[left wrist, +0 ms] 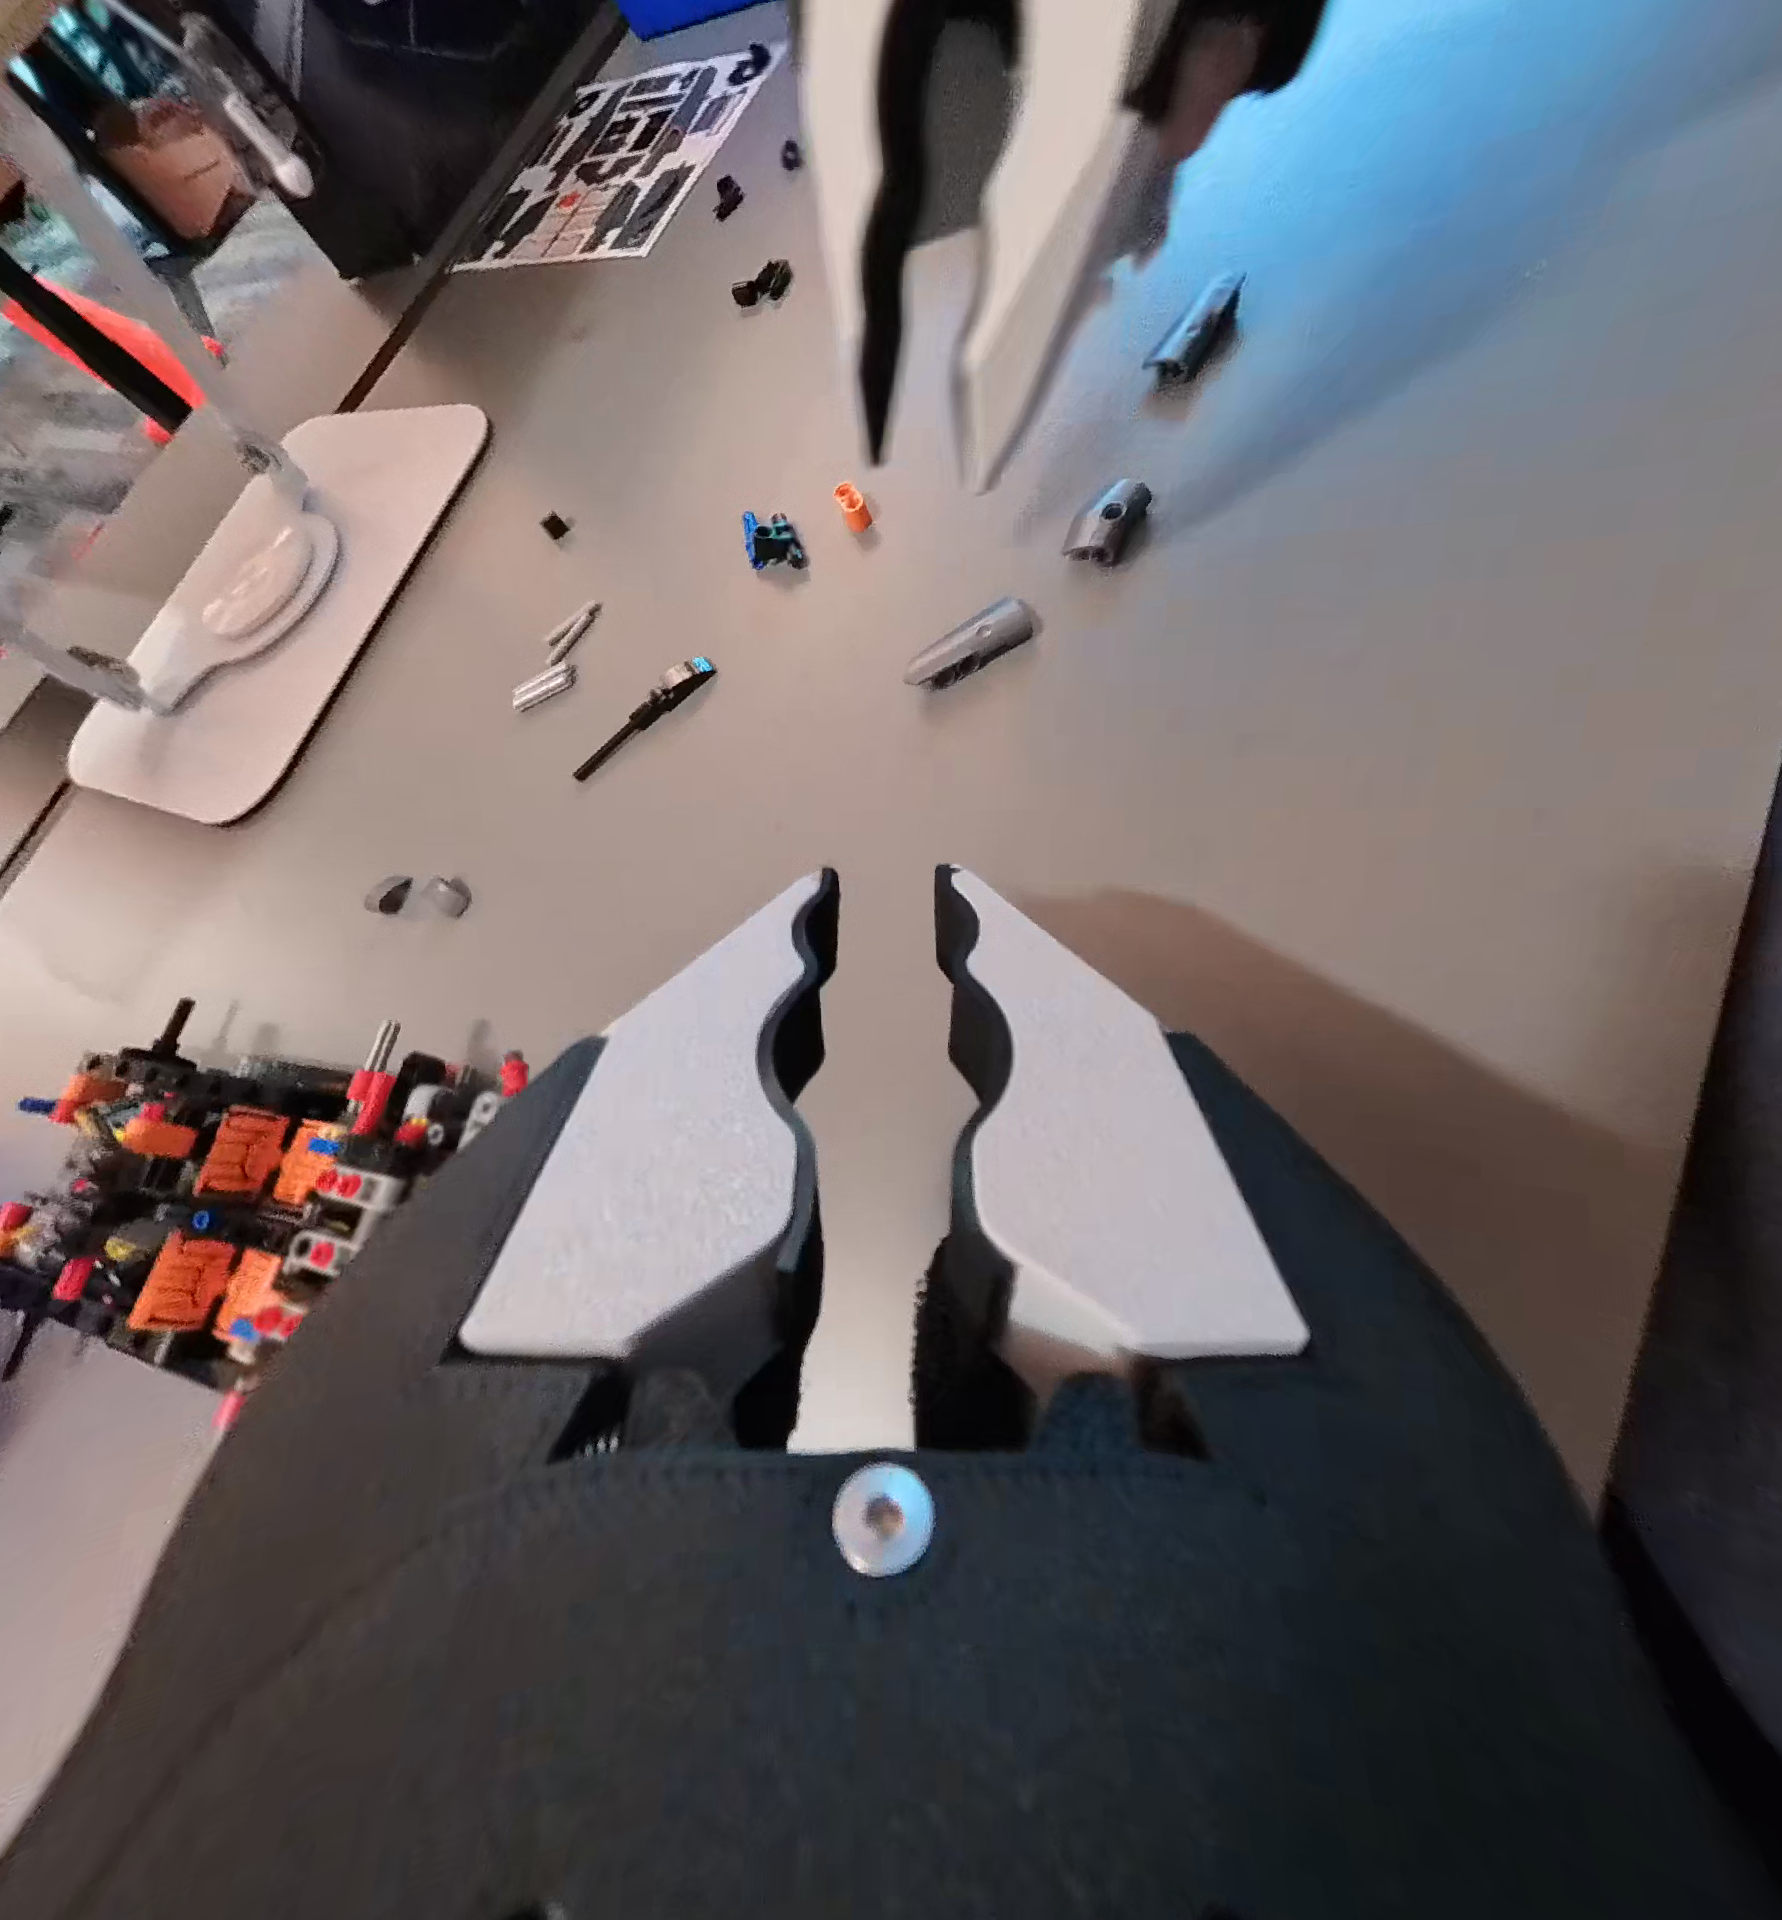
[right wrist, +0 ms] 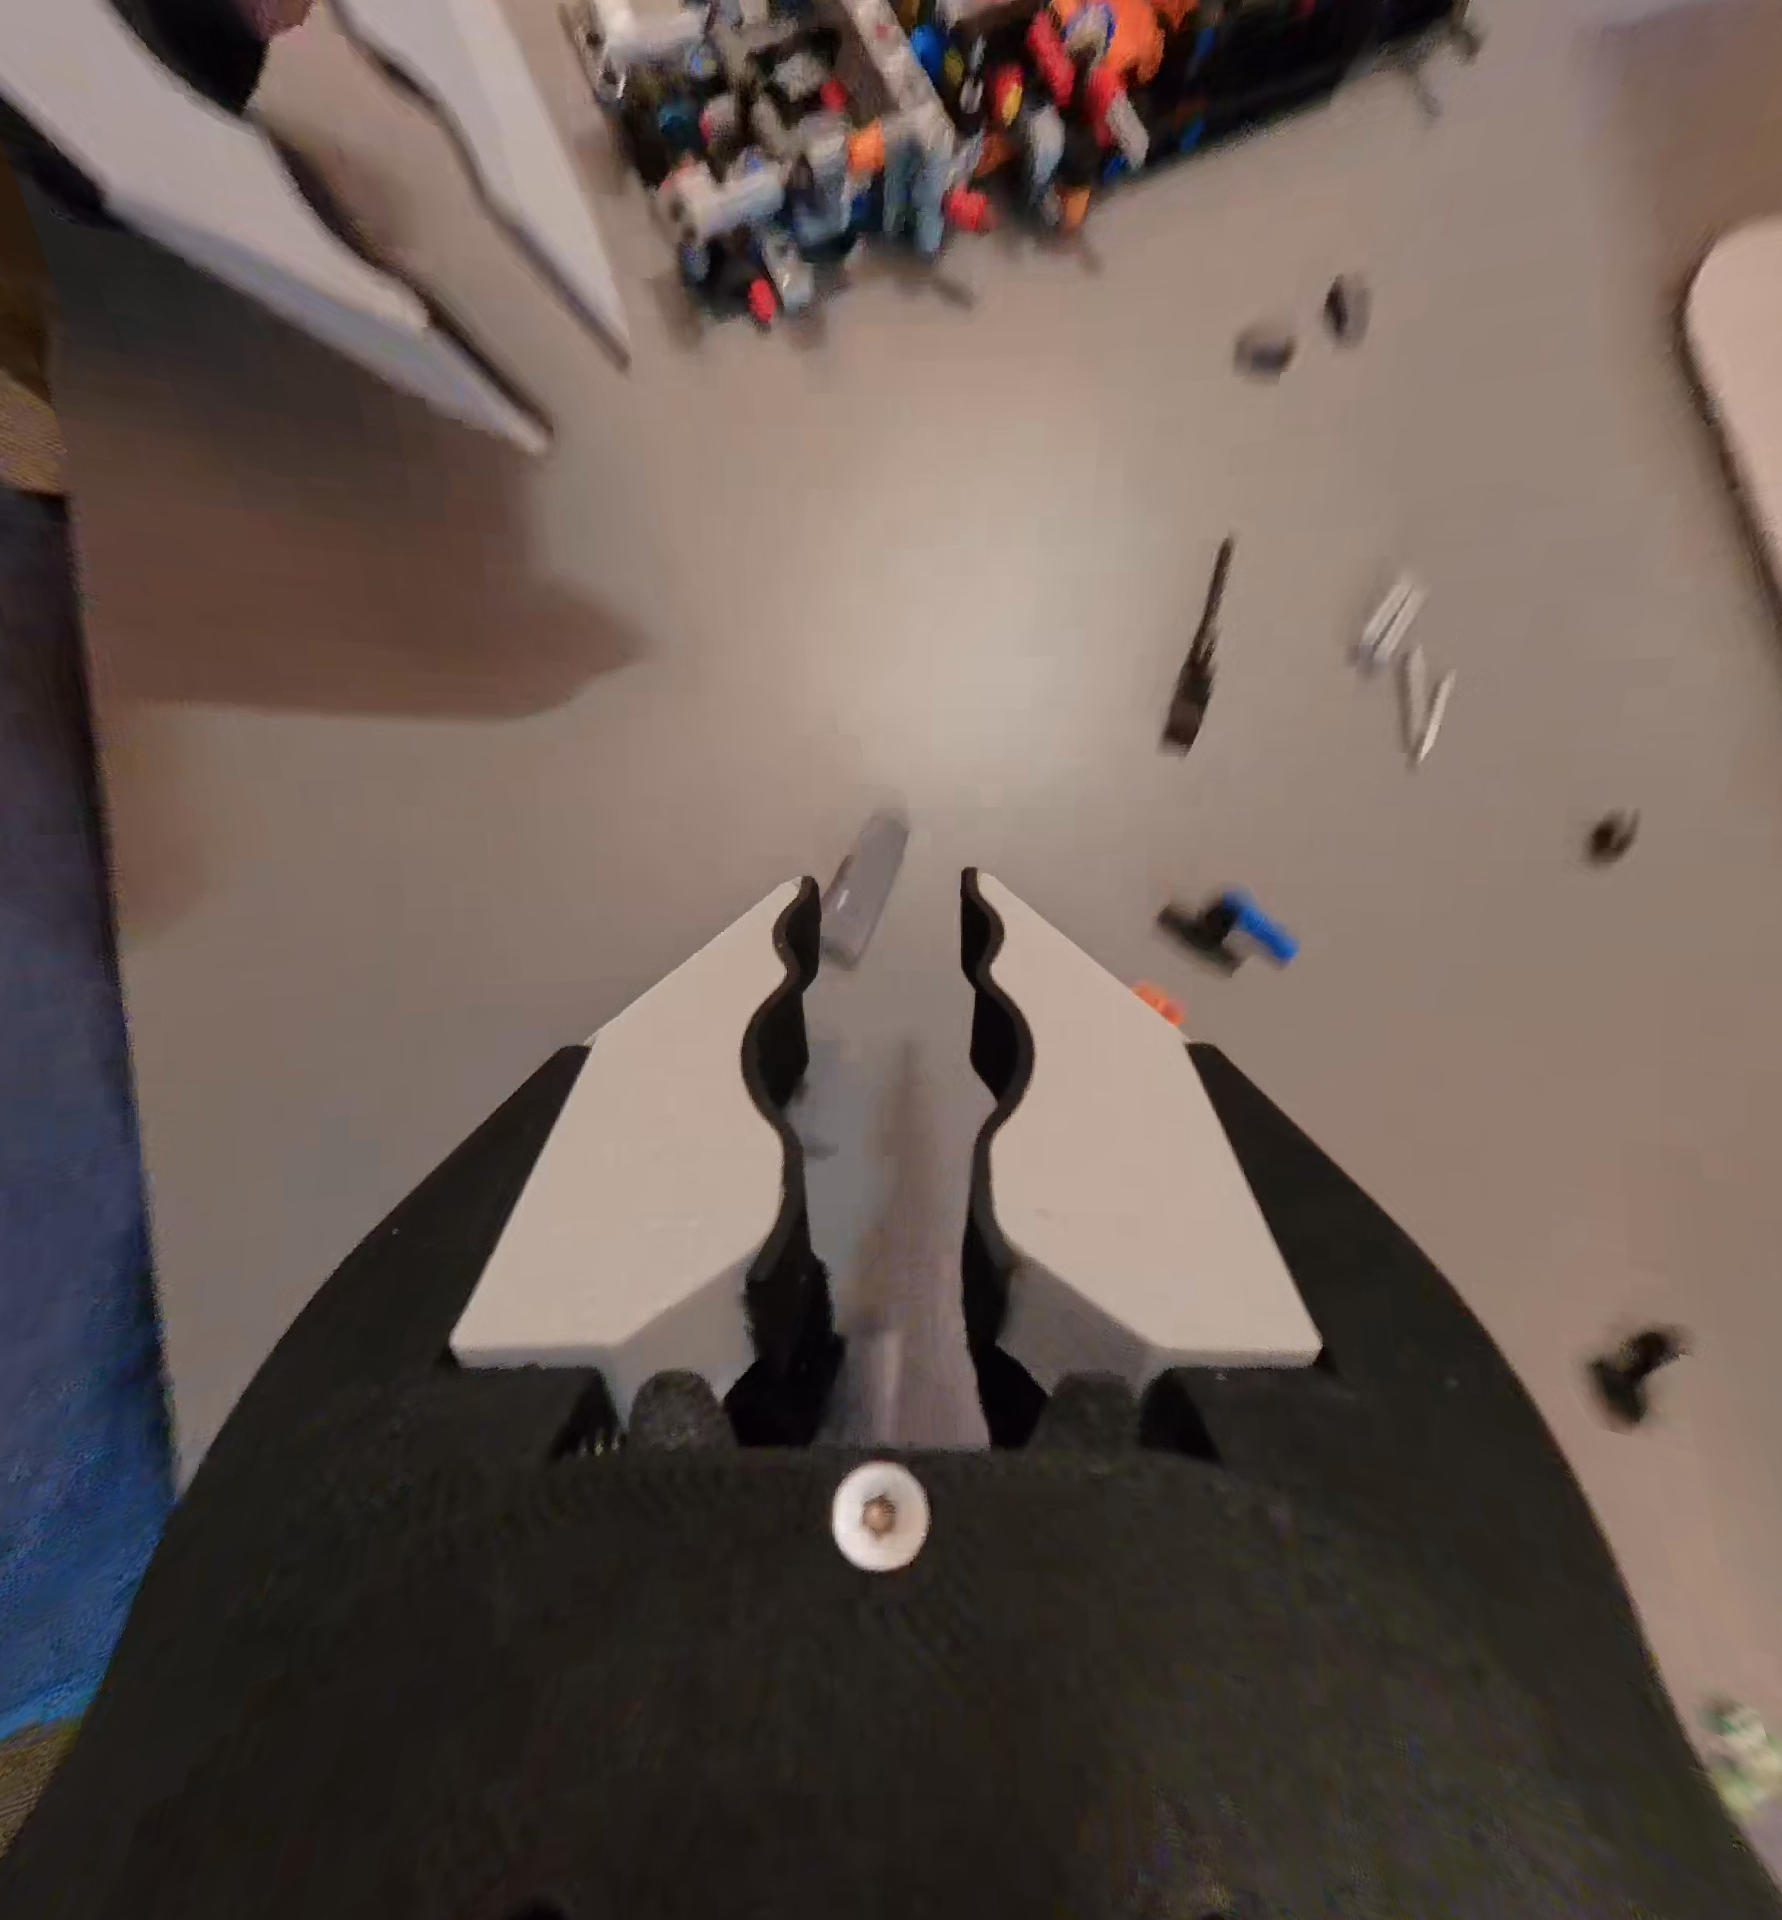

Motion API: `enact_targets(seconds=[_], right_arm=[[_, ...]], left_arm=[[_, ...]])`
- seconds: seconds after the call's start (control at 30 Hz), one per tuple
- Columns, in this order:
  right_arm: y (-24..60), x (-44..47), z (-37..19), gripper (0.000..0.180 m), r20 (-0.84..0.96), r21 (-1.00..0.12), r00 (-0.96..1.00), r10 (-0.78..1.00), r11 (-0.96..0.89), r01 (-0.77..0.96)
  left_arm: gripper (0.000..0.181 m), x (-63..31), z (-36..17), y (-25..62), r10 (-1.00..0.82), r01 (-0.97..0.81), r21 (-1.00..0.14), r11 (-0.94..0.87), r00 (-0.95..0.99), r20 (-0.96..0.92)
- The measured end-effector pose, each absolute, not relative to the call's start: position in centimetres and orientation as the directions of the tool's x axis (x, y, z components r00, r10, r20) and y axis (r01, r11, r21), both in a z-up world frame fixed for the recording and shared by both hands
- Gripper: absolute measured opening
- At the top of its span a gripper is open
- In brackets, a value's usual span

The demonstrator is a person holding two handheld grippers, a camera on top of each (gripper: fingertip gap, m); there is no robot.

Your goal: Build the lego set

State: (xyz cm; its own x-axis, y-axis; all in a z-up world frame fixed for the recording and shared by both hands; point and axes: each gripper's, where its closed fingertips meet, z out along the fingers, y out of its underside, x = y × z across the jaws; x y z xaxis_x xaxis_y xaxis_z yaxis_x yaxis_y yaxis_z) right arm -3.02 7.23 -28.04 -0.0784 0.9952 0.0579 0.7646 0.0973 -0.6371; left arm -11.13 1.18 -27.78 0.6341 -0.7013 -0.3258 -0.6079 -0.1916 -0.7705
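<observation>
Two grippers hover over a grey desk [left wrist: 1334,779], both with fingers narrowly parted and holding nothing. The left gripper [left wrist: 885,883] is near the half-built lego model [left wrist: 212,1195], which sits at the left. The right gripper [right wrist: 887,883] points at a grey curved panel piece [right wrist: 866,883], just beyond its tips. This piece looks light, rigid and smooth; gripping across its narrow sides seems safest.
</observation>
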Motion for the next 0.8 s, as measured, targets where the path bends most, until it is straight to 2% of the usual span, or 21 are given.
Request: enact_targets(seconds=[0.1,0.23,0.37,0.63,0.7,0.8], right_arm=[[9.4,-7.9,-27.2,0.021,0.113,-0.642,-0.145,0.983,0.183,0.745],[14.0,-14.4,-27.6,0.019,0.052,-0.699,-0.136,0.989,0.133,0.702],[18.4,-18.7,-29.4,0.019,0.061,-0.678,-0.117,0.991,0.127,0.724],[19.0,-21.3,-32.5,0.016,-0.006,-0.623,-0.192,0.981,0.146,0.768],[18.7,-21.5,-32.9,0.007,-0.025,-0.624,-0.209,0.978,0.148,0.767],[18.4,-21.5,-32.8,0.006,-0.046,-0.631,-0.217,0.975,0.140,0.763]], left_arm=[[0.016,-11.5,-27.9,0.7,-0.692,-0.589,-0.780,-0.210,0.653,-0.307],[0.015,-12.2,-27.5,0.7,-0.678,-0.597,-0.776,-0.201,0.657,-0.330],[0.015,-12.8,-27.3,0.8,-0.670,-0.584,-0.787,-0.200,0.667,-0.325],[0.015,-14.2,-27.4,1.2,-0.665,-0.539,-0.814,-0.217,0.692,-0.281],[0.015,-14.5,-27.5,1.3,-0.662,-0.532,-0.818,-0.221,0.697,-0.274],[0.014,-14.9,-27.5,1.4,-0.656,-0.521,-0.822,-0.229,0.706,-0.265]])
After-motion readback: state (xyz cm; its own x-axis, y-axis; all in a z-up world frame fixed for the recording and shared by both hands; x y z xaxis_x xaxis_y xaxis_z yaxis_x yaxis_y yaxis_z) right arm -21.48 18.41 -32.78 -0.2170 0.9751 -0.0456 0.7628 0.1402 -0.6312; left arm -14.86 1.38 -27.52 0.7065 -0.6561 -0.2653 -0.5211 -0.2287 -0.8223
